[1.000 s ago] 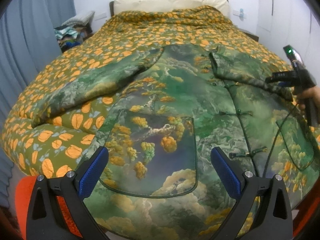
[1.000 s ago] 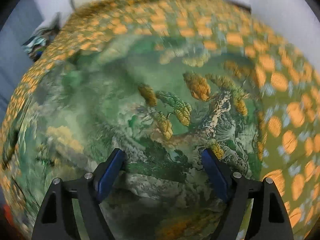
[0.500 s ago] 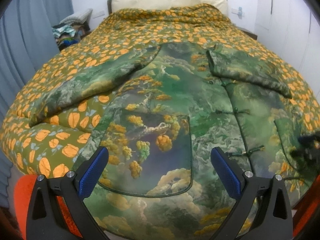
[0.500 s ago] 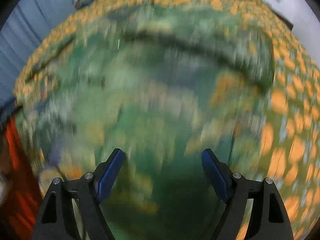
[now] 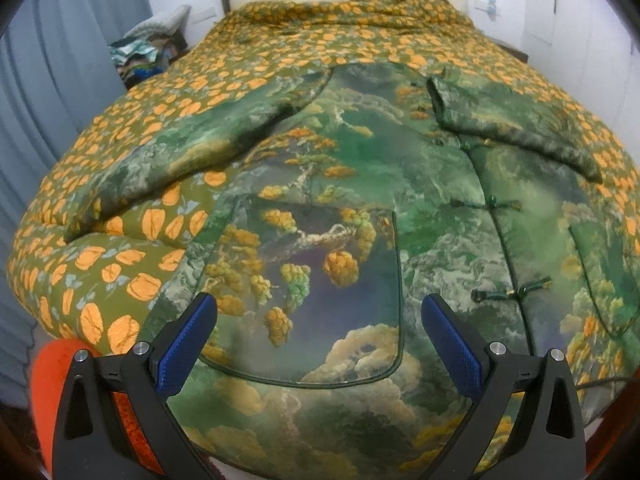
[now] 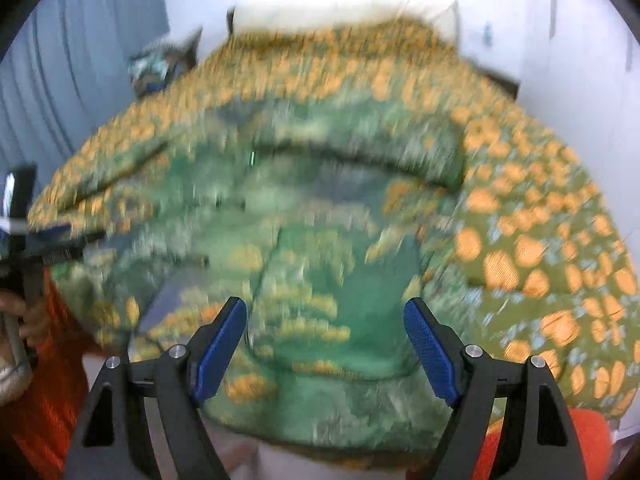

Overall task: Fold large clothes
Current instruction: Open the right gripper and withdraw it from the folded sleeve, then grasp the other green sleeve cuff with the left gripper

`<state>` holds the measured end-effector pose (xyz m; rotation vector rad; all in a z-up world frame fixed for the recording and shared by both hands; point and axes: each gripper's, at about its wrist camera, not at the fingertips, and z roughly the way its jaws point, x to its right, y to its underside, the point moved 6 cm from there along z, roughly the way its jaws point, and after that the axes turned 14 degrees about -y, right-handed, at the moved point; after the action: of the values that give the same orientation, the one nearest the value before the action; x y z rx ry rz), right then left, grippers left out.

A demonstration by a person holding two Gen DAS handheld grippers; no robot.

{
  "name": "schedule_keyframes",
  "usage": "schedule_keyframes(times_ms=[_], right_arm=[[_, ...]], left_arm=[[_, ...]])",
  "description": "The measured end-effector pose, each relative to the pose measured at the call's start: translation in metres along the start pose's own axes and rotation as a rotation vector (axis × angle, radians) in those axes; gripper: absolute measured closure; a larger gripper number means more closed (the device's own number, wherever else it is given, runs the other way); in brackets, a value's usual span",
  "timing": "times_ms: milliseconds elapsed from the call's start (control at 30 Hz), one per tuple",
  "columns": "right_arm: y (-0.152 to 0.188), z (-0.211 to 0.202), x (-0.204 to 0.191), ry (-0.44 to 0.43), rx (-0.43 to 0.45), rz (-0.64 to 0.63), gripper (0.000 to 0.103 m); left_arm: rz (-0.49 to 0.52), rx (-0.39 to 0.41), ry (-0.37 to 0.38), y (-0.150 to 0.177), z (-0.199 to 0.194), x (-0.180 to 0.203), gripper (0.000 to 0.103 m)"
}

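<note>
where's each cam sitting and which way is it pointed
Left wrist: rides the left gripper, angled down across the green jacket toward the headboard; only its own open blue fingers show.
Right wrist: rides the right gripper, blurred, angled down over the jacket's hem; its open fingers, the other gripper and a hand at the left edge show.
Shared: the jacket, the orange-patterned quilt, the curtain.

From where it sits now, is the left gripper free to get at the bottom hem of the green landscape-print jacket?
Probably yes. The left gripper is open, holds nothing, and hangs over the green landscape-print jacket near its bottom hem, with nothing lying between them.
</note>
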<state>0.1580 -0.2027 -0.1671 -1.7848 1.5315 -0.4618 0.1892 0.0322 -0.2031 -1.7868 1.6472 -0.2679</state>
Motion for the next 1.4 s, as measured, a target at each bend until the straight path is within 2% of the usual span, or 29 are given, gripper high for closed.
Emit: schedule_keyframes(times_ms=[100,200,500,667,833,1033,1200,1333,1400], right_arm=[[-0.008,-0.006,-0.005,0.010,0.055,-0.021,0.022],[-0.010,-0.002,-0.010,0.021,0.089,-0.031,0.022],[0.013,0.010,-0.012,0.012,0.056,-0.039,0.022],[0.010,0.007,-0.017,0.015,0.089,-0.068,0.022],[0.009,0.006,-0.023,0.018,0.107,-0.106,0.022],[0.010,0.010,-0.024,0.016,0.088,-0.108,0.022],[0.011,0.011,-0.023,0.016,0.083,-0.107,0.022],[0.012,0.014,-0.023,0.017,0.071,-0.108,0.022],[0.012,0.015,-0.025,0.018,0.067,-0.114,0.022]], left_arm=[[0.038,-0.027,0.000,0.006,0.005,0.007,0.001],[0.061,-0.045,0.033,0.011,0.007,0.012,0.001],[0.065,-0.079,0.109,0.014,0.007,0.020,0.001],[0.056,-0.042,0.105,0.008,-0.001,0.016,0.001],[0.003,0.003,0.090,-0.003,-0.009,0.001,0.001],[-0.051,-0.002,0.083,-0.019,-0.004,-0.023,0.001],[-0.101,-0.004,0.080,-0.057,0.013,-0.070,0.001],[-0.225,-0.070,0.065,-0.078,0.046,-0.124,0.001],[-0.334,-0.125,0.070,-0.082,0.070,-0.154,0.001]])
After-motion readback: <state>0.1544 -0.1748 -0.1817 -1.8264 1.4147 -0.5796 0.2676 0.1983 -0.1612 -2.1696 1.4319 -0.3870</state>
